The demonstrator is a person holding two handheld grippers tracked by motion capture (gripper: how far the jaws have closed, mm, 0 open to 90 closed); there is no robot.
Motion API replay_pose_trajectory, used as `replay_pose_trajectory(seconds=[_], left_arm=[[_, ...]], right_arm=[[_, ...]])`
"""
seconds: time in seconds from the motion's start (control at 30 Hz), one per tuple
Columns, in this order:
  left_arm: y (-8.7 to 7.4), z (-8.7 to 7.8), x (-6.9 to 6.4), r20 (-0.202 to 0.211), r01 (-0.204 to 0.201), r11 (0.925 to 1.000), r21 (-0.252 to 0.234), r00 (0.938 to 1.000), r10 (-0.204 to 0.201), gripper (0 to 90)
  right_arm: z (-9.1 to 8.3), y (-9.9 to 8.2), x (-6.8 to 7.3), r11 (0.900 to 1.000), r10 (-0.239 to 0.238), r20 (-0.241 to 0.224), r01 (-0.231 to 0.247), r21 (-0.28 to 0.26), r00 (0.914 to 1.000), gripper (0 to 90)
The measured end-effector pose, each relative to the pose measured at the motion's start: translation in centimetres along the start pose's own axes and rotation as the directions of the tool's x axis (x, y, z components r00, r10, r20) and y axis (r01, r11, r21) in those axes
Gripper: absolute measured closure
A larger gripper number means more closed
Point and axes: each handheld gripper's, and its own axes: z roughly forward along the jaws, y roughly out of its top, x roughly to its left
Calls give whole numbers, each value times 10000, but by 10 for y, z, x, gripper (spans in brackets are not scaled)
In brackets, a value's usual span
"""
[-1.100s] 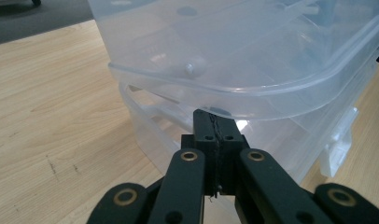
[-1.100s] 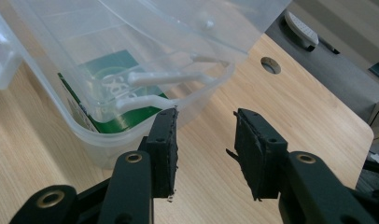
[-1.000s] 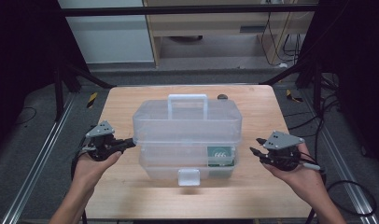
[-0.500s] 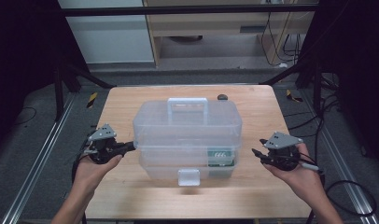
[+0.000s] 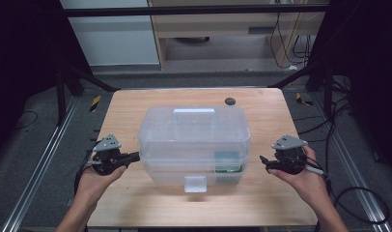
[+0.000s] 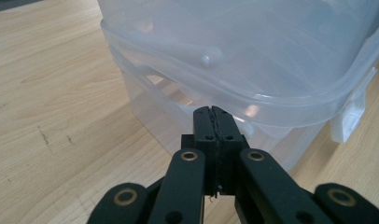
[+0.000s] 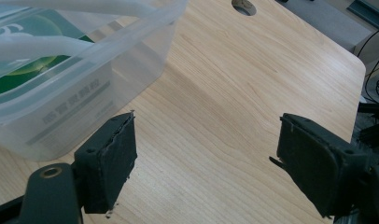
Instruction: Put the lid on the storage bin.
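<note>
A clear plastic storage box (image 5: 194,145) with a domed lid and a carry handle (image 5: 194,112) on top sits in the middle of a light wooden surface (image 5: 136,104). A white latch (image 5: 195,183) hangs at the centre of its near side, and through the wall at its near right corner a green and white packet (image 5: 227,162) shows inside. A person stands at the near edge with a pair of tongs in each hand. The left tongs (image 5: 135,156) lie level at the box's left side, with the tips pressed together and nothing between them; in the left gripper view the left tongs (image 6: 211,117) sit right at the box's wall, just under the lid's rim (image 6: 253,100), though I cannot tell whether they touch it. The right tongs (image 5: 264,163) are held just to the right of the box, a little apart from it. Their jaws have just been opening and now stand wide apart with nothing between them; in the right gripper view the right tongs (image 7: 204,147) frame bare wood, with the box's corner (image 7: 61,93) off to one side. A small dark round hole (image 5: 229,101) sits in the surface near the far edge, behind the box. Cables trail from both tongs towards the near side.
</note>
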Motion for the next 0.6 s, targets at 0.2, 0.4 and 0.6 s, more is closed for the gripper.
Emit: replay_pose_trajectory(seconds=[0.2,0.4,0.6], left_arm=[[-6,3,1,41,37,10000,92,10000,-37,899],[-7,-9,20,-967,61,9999,111,9953,-50,871],[-13,-5,45,-1934,189,9994,274,9810,-133,791]], right_arm=[[1,0,0,10000,21,14,-21,-10,10000,202],[5,-2,0,9998,182,140,-183,91,9997,184],[18,-6,-5,9965,786,407,-797,264,9961,158]])
